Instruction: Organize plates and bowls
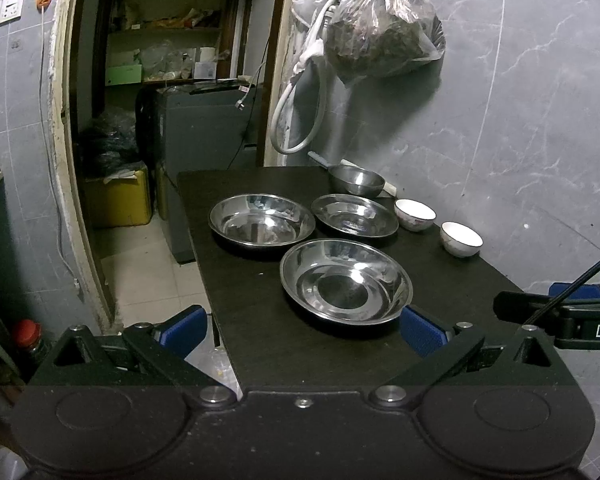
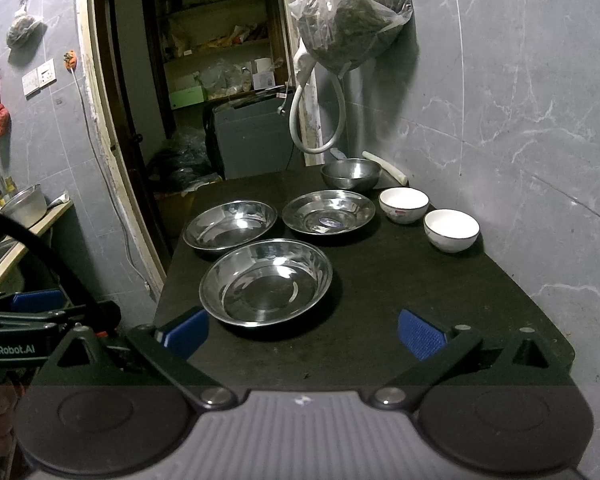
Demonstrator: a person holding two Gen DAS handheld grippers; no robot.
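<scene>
Three steel plates lie on a dark table [image 1: 260,344] [image 2: 420,280]: a near one [image 1: 346,281] [image 2: 266,281], a far-left one [image 1: 262,220] [image 2: 230,224] and a far-right one [image 1: 355,215] [image 2: 328,212]. Behind them stands a steel bowl [image 1: 358,180] [image 2: 351,174]. Two white bowls [image 1: 415,214] [image 1: 460,238] [image 2: 403,205] [image 2: 451,229] sit at the right by the wall. My left gripper [image 1: 302,330] hangs open over the table's near-left edge, just short of the near plate. My right gripper [image 2: 303,332] is open too, in front of the same plate, holding nothing.
A grey tiled wall [image 1: 520,140] runs along the table's right side, with a hanging plastic bag [image 1: 384,28] and a white hose [image 1: 300,120]. Left of the table a doorway [image 1: 172,80] opens onto shelves and a grey box. A counter with a pot [image 2: 24,204] stands far left.
</scene>
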